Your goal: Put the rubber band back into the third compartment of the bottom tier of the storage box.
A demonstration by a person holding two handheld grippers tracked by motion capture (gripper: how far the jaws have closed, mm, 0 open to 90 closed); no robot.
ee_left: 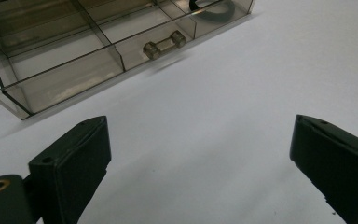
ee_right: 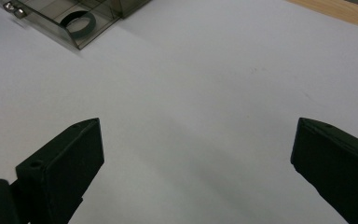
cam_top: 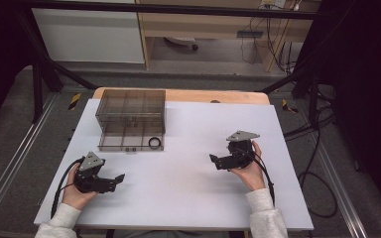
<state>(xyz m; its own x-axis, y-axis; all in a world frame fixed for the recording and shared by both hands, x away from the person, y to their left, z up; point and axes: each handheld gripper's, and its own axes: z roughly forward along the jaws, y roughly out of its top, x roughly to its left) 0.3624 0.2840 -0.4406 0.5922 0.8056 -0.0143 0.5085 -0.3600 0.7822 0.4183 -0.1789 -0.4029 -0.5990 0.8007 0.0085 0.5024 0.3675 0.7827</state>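
So I've got my left hand-held gripper [cam_top: 120, 178] and right hand-held gripper [cam_top: 212, 159] both low over the white table [cam_top: 188, 198], jaws spread wide, holding nothing. The smoky clear plastic drawer box [cam_top: 131, 111] sits at the far left, its one drawer [cam_top: 129, 142] pulled out toward me. I reckon the move is pushing it shut: go square on the small clear bar handle [ee_left: 164, 44], slow and even, maybe steady the box. Count: one box, one handle, one dark ring [cam_top: 154, 143] in the drawer's right compartment, two hand-held grippers.
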